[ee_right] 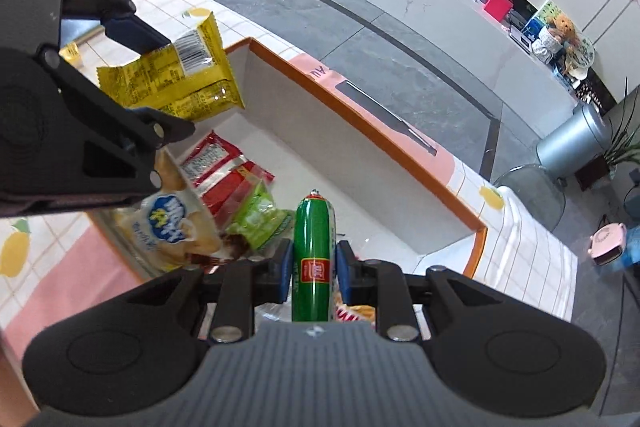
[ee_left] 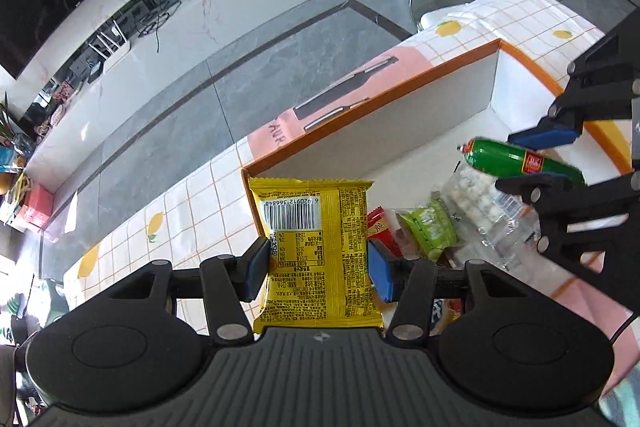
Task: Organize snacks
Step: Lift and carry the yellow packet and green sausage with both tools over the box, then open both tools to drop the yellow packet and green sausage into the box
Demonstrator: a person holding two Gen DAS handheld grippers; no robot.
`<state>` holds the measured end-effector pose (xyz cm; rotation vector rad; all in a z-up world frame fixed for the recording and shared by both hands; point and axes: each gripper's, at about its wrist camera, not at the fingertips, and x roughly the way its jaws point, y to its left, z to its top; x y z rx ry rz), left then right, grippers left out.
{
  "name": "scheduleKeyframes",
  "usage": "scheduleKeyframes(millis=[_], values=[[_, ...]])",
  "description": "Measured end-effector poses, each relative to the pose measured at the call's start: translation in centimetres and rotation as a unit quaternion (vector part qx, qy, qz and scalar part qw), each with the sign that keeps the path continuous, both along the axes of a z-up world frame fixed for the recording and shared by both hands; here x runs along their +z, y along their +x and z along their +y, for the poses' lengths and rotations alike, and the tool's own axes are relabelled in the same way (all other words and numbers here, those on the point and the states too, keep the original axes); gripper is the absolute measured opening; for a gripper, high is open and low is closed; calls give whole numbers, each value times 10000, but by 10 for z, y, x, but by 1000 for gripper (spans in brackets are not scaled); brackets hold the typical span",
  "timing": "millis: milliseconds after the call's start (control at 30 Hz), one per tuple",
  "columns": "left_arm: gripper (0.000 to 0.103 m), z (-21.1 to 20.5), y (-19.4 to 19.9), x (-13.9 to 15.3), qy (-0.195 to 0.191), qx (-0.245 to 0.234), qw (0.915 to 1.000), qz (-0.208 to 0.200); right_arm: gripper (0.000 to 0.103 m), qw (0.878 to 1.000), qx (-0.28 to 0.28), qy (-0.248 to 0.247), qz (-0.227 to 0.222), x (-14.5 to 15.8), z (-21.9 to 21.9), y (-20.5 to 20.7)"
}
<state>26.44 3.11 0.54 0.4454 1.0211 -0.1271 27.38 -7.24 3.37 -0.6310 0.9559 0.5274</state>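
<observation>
Left gripper (ee_left: pixel 318 269): clamped on yellow packet (ee_left: pixel 316 251), barcode side up, above near corner of orange-rimmed box (ee_left: pixel 400 87). Angled steeply down.
Right gripper (ee_right: pixel 311 269): clamped on green sausage (ee_right: pixel 313 259), red label between the pads, above box interior. Angled steeply down.
Box: on checked tablecloth with lemons (ee_left: pixel 192 211), near the table's edge.
Left view only: clear bag of white sweets (ee_left: pixel 480 199) under the sausage.
Right view only: white-and-blue bag (ee_right: pixel 176 227) at box's near left side; red packet (ee_right: pixel 220 171) fully shown.
Both views: small green packet (ee_right: pixel 260 215) among the box contents.
</observation>
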Motion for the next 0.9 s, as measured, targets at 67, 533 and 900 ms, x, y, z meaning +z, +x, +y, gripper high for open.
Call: scheduleKeyframes(millis=[67, 533, 900], values=[[59, 1, 5, -10, 42, -63, 9999, 69, 19, 9999, 64, -103, -7, -6, 1, 10], [59, -11, 27, -51, 778, -651, 9941, 374, 20, 9912, 786, -1050, -153, -60, 0, 39], [59, -13, 34, -77, 750, -829, 9902, 839, 20, 9880, 1113, -1054, -184, -79, -8, 36]])
